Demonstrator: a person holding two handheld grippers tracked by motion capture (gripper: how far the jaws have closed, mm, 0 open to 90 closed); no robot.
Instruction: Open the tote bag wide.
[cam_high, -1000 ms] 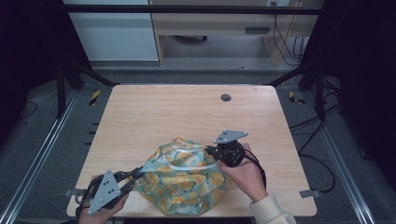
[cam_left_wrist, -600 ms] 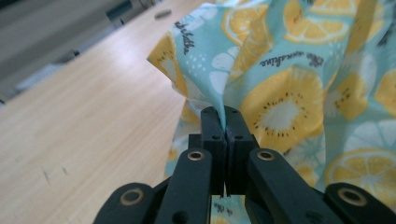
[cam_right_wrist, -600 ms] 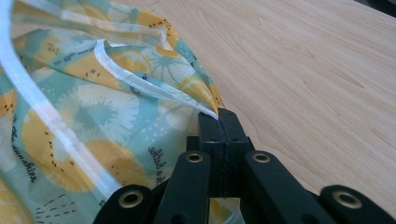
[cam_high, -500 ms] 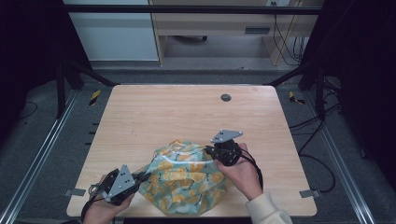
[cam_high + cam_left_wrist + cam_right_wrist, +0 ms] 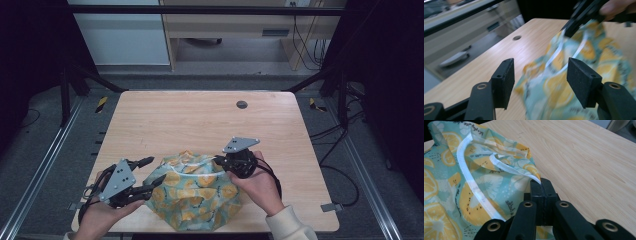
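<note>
A teal cloth [image 5: 195, 197] printed with yellow citrus slices and edged in white lies bunched near the table's front edge. My right gripper [image 5: 218, 161] is shut on the cloth's white-trimmed edge [image 5: 534, 178] at the heap's upper right and holds it slightly raised. My left gripper [image 5: 154, 170] is at the heap's left side. Its jaws have just been opening and stand apart. In the left gripper view the cloth [image 5: 554, 85] shows in the gap of my left gripper [image 5: 540, 72], with neither pad pressing it, and the right gripper [image 5: 567, 32] pinches the cloth farther off.
The wooden table [image 5: 190, 120] has a round cable hole [image 5: 242, 104] near its far edge. Metal frame rails [image 5: 45, 160] run along both sides. Cables [image 5: 340, 150] trail on the floor at the right. A cabinet stands behind the table.
The left gripper's jaws opened and released the cloth corner they had pulled out to the left. That hand rose and moved closer to the heap. The right gripper stayed put.
</note>
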